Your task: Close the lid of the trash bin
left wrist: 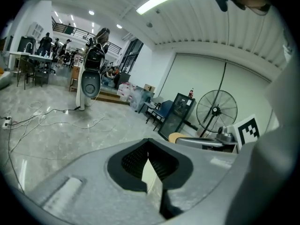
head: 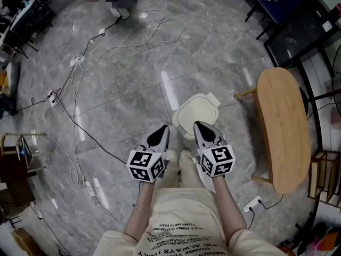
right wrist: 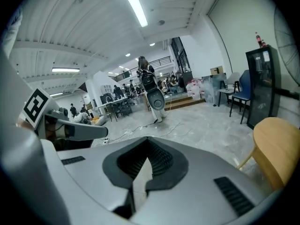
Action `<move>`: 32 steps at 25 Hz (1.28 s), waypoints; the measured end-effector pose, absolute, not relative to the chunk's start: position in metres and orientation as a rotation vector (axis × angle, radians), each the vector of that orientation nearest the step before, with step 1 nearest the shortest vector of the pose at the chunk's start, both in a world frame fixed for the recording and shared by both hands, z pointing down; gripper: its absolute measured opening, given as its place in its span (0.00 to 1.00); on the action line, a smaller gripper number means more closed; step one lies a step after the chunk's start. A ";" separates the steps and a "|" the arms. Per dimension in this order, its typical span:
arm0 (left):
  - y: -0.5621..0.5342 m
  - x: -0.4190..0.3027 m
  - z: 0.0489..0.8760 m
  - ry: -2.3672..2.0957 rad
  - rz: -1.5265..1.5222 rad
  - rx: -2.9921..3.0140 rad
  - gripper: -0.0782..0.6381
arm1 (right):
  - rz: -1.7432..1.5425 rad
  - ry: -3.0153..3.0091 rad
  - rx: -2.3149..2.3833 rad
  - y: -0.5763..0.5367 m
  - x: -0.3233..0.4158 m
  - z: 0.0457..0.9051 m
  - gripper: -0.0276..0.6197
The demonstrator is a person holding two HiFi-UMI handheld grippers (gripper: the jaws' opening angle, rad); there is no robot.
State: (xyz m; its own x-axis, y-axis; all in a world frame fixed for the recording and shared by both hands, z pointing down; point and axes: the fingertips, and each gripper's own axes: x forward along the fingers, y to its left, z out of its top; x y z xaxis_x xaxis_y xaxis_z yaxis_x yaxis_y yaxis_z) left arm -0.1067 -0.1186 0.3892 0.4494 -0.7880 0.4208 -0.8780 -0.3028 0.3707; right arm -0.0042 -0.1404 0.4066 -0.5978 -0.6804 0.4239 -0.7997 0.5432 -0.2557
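In the head view, a cream trash bin (head: 195,115) stands on the grey marble floor just beyond the person's feet, its rounded lid lying flat on top. Both grippers are held up above it, side by side and clear of it. The left gripper (head: 161,133) hovers over the bin's near left edge, and the right gripper (head: 202,128) over its near right part. The left gripper (left wrist: 149,142) shows its jaws meeting at the tips with nothing held. The right gripper (right wrist: 148,142) is likewise shut and empty. Neither gripper view shows the bin.
An oval wooden table (head: 282,127) stands right of the bin. Cables (head: 74,89) trail over the floor at left, and a power strip (head: 251,202) lies at lower right. Black chairs (head: 298,25) stand at the far right. A standing fan (left wrist: 216,111) stands against the far wall.
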 end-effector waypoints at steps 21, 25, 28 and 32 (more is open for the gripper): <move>-0.115 -0.120 0.293 -1.488 0.195 2.395 0.14 | 0.497 -2.729 1.321 -0.148 0.031 0.292 0.05; -0.118 -0.126 0.280 -1.528 0.191 2.414 0.14 | 0.468 -2.768 1.336 -0.153 0.034 0.274 0.05; -0.120 -0.134 0.268 -1.573 0.159 2.419 0.14 | 0.440 -2.797 1.338 -0.152 0.035 0.262 0.05; -0.121 -0.142 0.256 -1.616 0.142 2.433 0.14 | 0.418 -2.816 1.339 -0.152 0.035 0.256 0.05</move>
State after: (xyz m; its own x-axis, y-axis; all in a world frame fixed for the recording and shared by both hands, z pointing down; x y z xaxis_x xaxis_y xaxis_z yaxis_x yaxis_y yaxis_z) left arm -0.1423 -0.1209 0.2563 0.3915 -0.8984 0.1988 -0.9193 -0.3726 0.1266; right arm 0.0352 -0.1518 0.2556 -0.6378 -0.7625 0.1089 -0.7612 0.6024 -0.2401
